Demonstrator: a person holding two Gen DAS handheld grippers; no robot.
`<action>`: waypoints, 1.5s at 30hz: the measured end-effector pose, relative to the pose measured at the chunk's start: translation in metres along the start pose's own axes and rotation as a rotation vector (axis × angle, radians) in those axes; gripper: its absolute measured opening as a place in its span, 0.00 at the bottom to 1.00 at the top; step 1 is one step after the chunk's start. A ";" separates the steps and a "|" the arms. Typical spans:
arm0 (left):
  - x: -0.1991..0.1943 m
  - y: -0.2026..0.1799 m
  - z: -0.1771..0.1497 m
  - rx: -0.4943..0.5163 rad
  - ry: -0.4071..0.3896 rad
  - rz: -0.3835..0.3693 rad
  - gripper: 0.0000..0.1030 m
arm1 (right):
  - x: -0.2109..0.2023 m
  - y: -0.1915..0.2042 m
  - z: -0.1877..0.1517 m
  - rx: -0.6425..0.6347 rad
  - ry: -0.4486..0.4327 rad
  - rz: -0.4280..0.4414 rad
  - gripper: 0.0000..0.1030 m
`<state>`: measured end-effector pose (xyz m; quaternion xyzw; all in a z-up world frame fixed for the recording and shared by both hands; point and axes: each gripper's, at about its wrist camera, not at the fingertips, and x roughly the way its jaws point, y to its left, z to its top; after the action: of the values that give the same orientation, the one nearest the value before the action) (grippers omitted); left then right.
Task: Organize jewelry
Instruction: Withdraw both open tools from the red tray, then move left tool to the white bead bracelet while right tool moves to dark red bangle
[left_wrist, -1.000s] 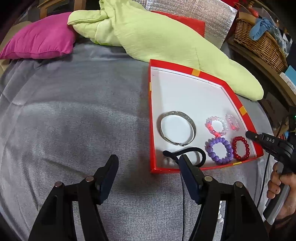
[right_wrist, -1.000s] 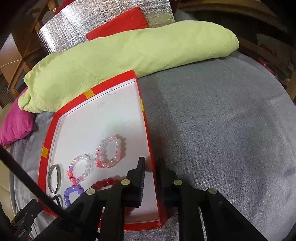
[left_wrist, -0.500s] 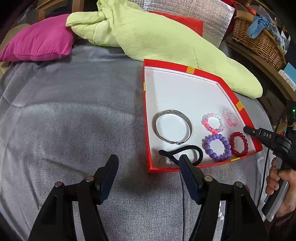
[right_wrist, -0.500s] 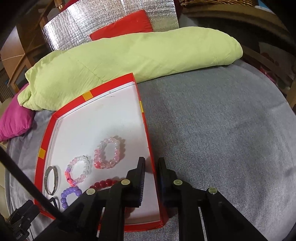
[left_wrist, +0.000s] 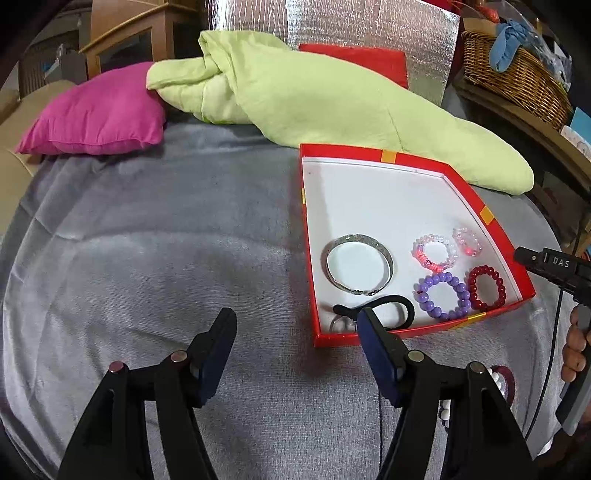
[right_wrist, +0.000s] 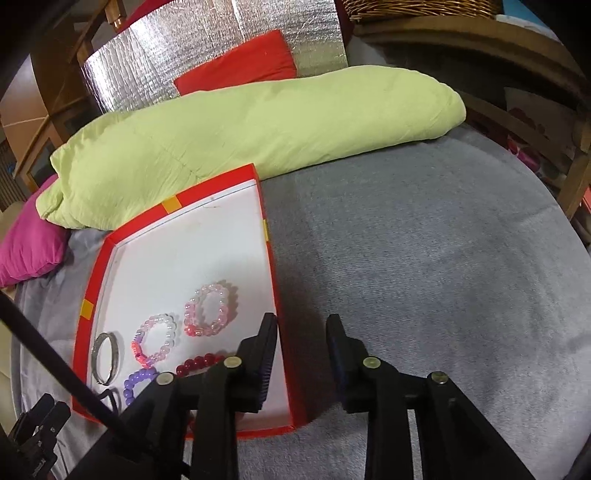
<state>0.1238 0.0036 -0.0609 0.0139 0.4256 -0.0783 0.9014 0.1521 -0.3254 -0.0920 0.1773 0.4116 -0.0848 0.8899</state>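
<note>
A red box (left_wrist: 384, 156) with a white floor lies on the grey cover. It holds a silver bangle (left_wrist: 359, 264), a purple bead bracelet (left_wrist: 441, 295), a dark red bead bracelet (left_wrist: 486, 287), two pink-and-clear bead bracelets (left_wrist: 435, 252) (left_wrist: 467, 240) and a black hair tie (left_wrist: 391, 309). My left gripper (left_wrist: 296, 332) is open and empty above the cover, just left of the box's near corner. My right gripper (right_wrist: 302, 339) is open and empty, straddling the box's right wall (right_wrist: 276, 295). The pink bracelets (right_wrist: 209, 309) lie just left of it.
A light green pillow (left_wrist: 332, 99) lies behind the box, with a magenta cushion (left_wrist: 96, 114) at the far left. A wicker basket (left_wrist: 517, 77) stands on a wooden shelf at the right. White beads (left_wrist: 496, 380) lie on the cover near my right hand.
My right gripper has opened; it was shut on the box's right wall. The box has slid a little. My left gripper stays open.
</note>
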 end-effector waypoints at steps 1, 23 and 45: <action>-0.002 -0.001 -0.001 0.000 -0.005 0.000 0.67 | -0.003 -0.002 -0.001 0.002 -0.002 0.004 0.30; -0.030 -0.066 -0.044 0.257 -0.037 -0.043 0.67 | -0.060 -0.035 -0.042 0.004 0.040 0.073 0.30; -0.021 -0.095 -0.063 0.385 0.020 -0.068 0.67 | -0.058 0.002 -0.088 -0.129 0.232 0.278 0.31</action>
<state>0.0481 -0.0820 -0.0812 0.1725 0.4118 -0.1885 0.8747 0.0535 -0.2890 -0.0998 0.1838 0.4876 0.0864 0.8491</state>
